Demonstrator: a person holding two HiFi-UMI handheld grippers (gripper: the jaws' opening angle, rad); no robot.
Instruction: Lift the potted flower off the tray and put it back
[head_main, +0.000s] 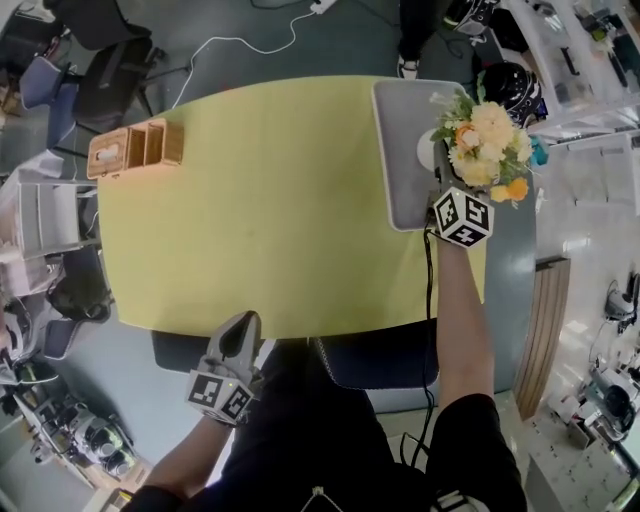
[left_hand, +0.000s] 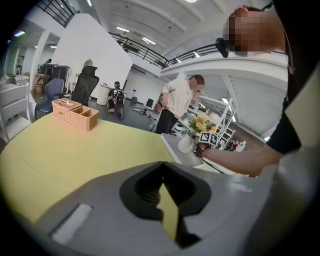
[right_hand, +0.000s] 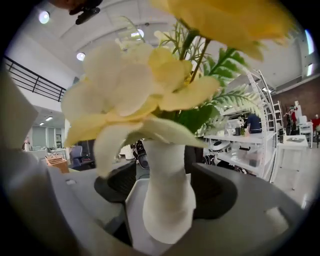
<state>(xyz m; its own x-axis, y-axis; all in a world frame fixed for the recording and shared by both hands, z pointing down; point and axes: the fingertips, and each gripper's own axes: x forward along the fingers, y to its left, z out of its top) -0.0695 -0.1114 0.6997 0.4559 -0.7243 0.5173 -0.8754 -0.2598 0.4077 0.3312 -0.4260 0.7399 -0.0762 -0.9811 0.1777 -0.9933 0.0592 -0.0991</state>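
At the 2 o'clock corner of the yellow table (head_main: 300, 200) lies a grey tray (head_main: 400, 110). On its right part stands the potted flower (head_main: 485, 145), upright: a white, narrow-necked pot under cream, yellow and orange blooms.

The person's right forearm (head_main: 462, 330) reaches straight out from the body toward 1 o'clock, crossing the table's near edge. It carries the right gripper (head_main: 440, 172) up to the pot, with its marker cube (head_main: 462, 217) facing up just on the near side of the blooms. In the right gripper view the fingers (right_hand: 117, 182) are spread wide, one on each side of the pot's neck. The pot stands between them, and a strip of tray shows between the left pad and the pot — a bracket around it, not a clamp.

Down at 7 o'clock the left gripper (head_main: 241, 325) is held low, close to the body, its tips just at the table's near edge and aimed toward 12 o'clock, tilted a little downward. Its forearm comes in from the lower left with the elbow bent. These fingers (left_hand: 145, 187) are drawn together with nothing between them; only a thin sliver of yellow table shows through.

A wicker basket (head_main: 135, 148) sits at 10 o'clock, well apart from both grippers.
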